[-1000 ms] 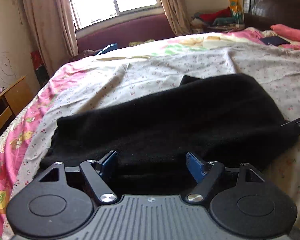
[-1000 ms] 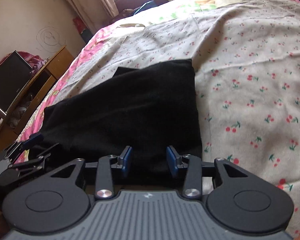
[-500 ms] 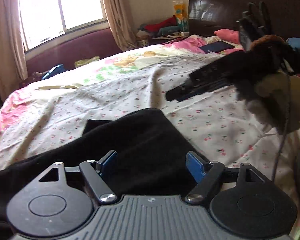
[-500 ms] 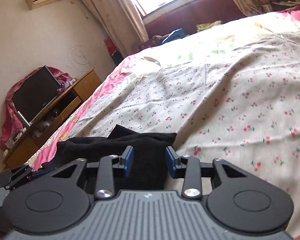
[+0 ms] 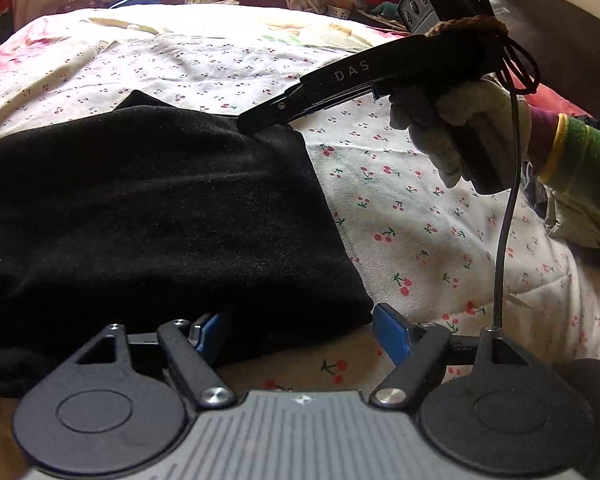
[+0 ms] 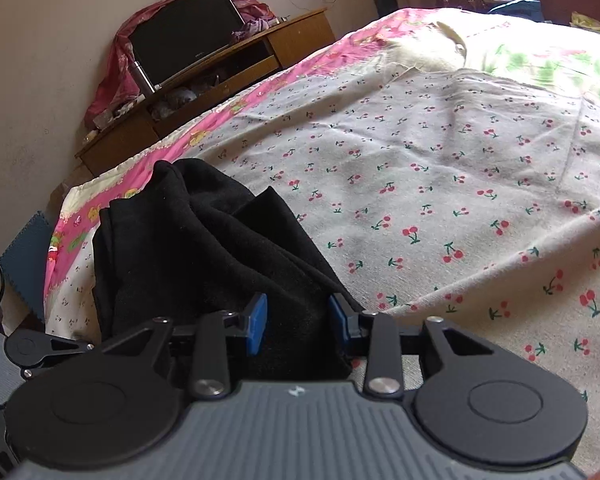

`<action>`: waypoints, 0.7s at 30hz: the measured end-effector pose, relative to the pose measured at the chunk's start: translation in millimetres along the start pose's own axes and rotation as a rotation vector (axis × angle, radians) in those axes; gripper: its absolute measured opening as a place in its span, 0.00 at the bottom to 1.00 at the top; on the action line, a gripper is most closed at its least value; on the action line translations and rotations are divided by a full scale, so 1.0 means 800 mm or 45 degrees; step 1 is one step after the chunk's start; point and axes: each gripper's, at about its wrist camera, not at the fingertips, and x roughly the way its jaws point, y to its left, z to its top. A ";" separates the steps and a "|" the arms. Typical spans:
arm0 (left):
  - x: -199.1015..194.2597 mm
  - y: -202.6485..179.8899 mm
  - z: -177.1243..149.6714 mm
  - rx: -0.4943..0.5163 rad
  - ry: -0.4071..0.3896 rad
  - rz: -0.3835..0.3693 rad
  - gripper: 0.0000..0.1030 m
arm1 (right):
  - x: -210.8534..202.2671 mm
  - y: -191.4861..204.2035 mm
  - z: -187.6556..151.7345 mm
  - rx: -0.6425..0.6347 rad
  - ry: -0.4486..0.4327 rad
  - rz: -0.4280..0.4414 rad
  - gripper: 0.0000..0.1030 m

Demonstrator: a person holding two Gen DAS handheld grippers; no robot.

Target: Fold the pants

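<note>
We see the black pants (image 5: 148, 208) lying folded on the cherry-print bedsheet (image 5: 412, 208), toward the near left part of the bed, with their right edge running from far to near. Our left gripper (image 5: 300, 332) hangs low over the near right corner of the pants with its jaws standing wide; the left blue pad (image 5: 208, 330) sits against or over the cloth and the right one is over bare sheet, so nothing is pinched there. Our right gripper (image 6: 298, 322) comes in from the right, gripped by a gloved hand (image 5: 456, 136) with a striped sleeve (image 5: 580, 160) behind it, and a cable (image 5: 504, 220) hangs from it. In the left wrist view its tip meets the far right corner of the pants. In its own view black cloth fills the narrow gap between the blue pads (image 6: 258, 322) and bunches up beyond them; we cannot tell whether they actually press on it. A wooden TV stand (image 6: 204, 92) is far left
</note>
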 end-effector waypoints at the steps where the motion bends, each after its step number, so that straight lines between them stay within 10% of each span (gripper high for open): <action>1: 0.001 -0.002 -0.001 0.009 -0.008 0.011 0.86 | 0.002 0.001 0.001 -0.004 0.022 0.029 0.37; 12: -0.001 -0.013 -0.008 0.103 -0.066 0.059 0.86 | -0.020 0.036 0.021 -0.203 0.236 0.248 0.35; 16: 0.002 -0.011 -0.008 0.098 -0.077 0.049 0.86 | 0.006 0.021 0.031 -0.220 0.320 0.167 0.35; 21: 0.000 -0.010 -0.006 0.090 -0.095 0.052 0.87 | 0.034 0.021 0.024 -0.114 0.340 0.039 0.07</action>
